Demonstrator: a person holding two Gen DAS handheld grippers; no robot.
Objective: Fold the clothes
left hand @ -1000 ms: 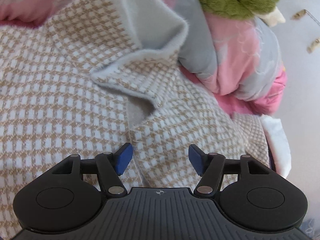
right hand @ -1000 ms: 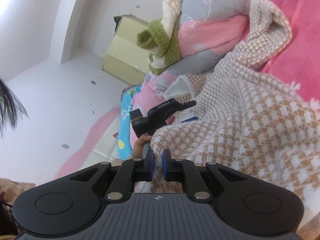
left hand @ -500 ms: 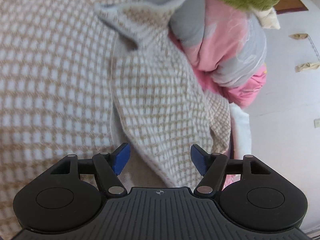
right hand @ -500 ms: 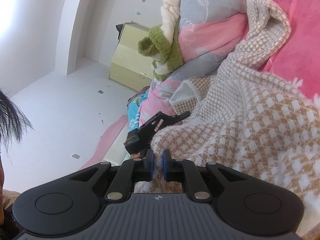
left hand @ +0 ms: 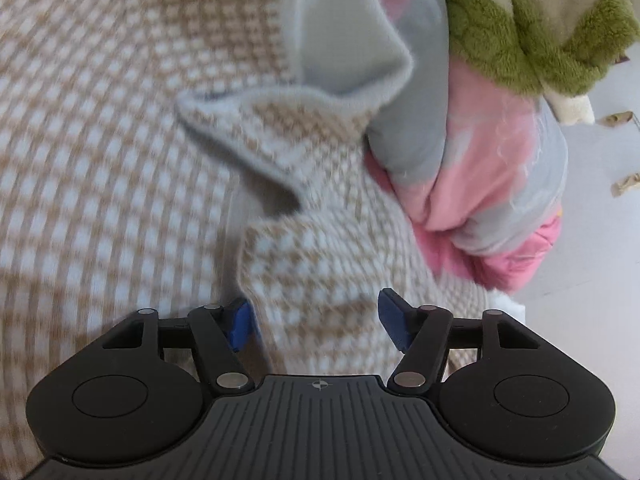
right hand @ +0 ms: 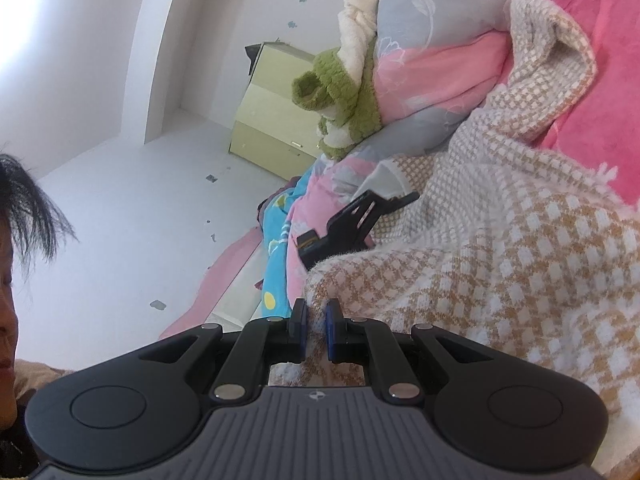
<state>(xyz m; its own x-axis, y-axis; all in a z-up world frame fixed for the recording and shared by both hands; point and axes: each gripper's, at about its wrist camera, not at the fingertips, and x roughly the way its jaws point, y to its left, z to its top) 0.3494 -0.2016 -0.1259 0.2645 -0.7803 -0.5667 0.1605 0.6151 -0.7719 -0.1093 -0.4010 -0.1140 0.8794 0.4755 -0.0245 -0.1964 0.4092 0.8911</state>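
Knit garment, beige-and-white checked, spread over pink bedding; one hem pinched in right gripper. Left gripper half-wide, just been narrowing, loose fold between pads, unpressed. Could slip or bunch toward folded quilt at two o'clock. Blurred; far edges cut off.

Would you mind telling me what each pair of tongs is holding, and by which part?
The right tongs pinch the checked sweater by its edge. The left tongs have just been closing around a fold but hold nothing yet.
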